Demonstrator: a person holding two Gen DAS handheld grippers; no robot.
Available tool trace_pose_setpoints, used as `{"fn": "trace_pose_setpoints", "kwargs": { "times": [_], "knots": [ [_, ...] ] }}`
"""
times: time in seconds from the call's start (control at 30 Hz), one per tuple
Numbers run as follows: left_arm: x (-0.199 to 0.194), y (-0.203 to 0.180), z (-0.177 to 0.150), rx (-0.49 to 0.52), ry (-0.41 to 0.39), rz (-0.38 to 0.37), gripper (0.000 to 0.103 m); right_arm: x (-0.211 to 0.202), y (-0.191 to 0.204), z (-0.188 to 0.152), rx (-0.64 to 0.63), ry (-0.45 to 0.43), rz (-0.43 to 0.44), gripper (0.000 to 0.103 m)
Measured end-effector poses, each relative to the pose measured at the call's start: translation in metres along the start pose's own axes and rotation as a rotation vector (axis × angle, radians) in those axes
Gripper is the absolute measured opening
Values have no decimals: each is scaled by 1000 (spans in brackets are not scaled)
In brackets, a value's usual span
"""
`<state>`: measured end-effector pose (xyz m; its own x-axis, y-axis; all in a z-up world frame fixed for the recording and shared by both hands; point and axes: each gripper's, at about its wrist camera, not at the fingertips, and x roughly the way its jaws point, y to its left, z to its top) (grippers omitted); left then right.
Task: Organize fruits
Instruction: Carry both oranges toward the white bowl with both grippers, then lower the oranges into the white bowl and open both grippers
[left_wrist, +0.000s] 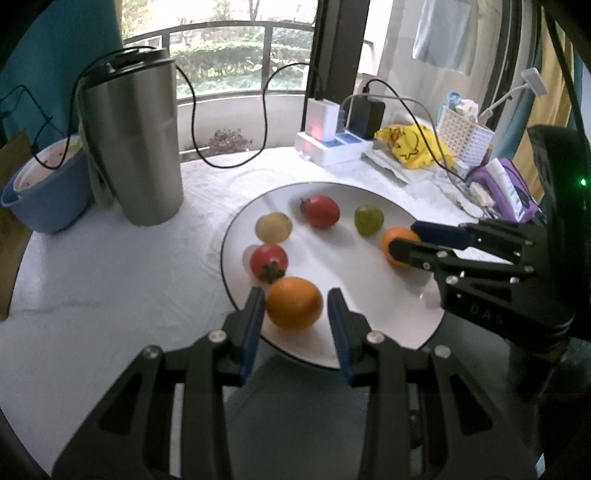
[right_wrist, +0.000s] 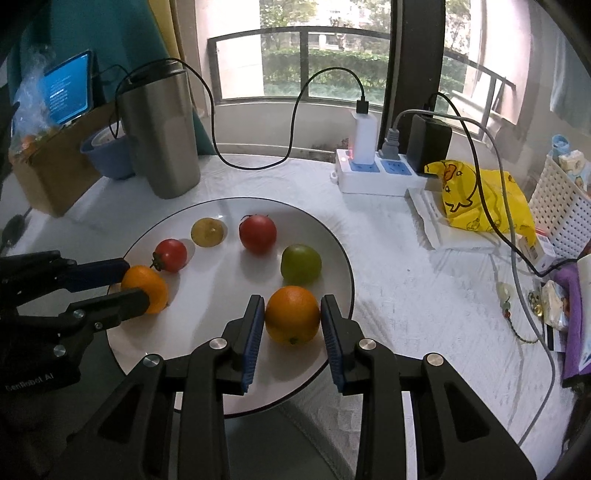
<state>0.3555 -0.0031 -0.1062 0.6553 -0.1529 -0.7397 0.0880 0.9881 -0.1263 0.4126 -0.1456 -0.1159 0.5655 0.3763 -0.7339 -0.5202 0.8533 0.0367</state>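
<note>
Left orange (left_wrist: 294, 303): sitting at the near-left rim of the plate, between the left gripper's blue pads; the left pad is touching it, a thin gap is showing at the right pad.
Right orange (right_wrist: 292, 314): resting at the plate's near-right edge, with both pads of the right gripper pressing against its sides.
Left gripper (left_wrist: 295, 306): jaws standing spread around its orange, not fully closing on it.
Right gripper (right_wrist: 292, 314): pinching its orange from both sides.
Other fruit: two red tomatoes (right_wrist: 257, 233) (right_wrist: 170, 255), a green fruit (right_wrist: 300, 262) and a pale yellow one (right_wrist: 208, 232) are lying apart from each other across the far half of the plate.
Plate (right_wrist: 229, 384): white, dark-rimmed, lying on the worktop (right_wrist: 399, 302), which is wearing a white cloth.
Further back: a steel tumbler (right_wrist: 161, 133) is standing upright beside a blue bowl (right_wrist: 107, 155); a white power strip (right_wrist: 373, 177) is carrying chargers; a yellow duck-print bag (right_wrist: 480, 199) is lying just beside it, near a white basket (right_wrist: 561, 218).
</note>
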Motion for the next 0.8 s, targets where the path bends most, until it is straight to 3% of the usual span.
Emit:
{"fn": "trace_pose_setpoints", "kwargs": {
  "times": [0.47, 0.8],
  "knots": [
    [-19, -2, -2, -20, -25, -3, 43, -19, -1, 1, 29, -32, -9, 38],
    [-52, -10, -12, -32, -70, -16, 44, -54, 6, -5, 38, -67, -10, 38]
  ]
}}
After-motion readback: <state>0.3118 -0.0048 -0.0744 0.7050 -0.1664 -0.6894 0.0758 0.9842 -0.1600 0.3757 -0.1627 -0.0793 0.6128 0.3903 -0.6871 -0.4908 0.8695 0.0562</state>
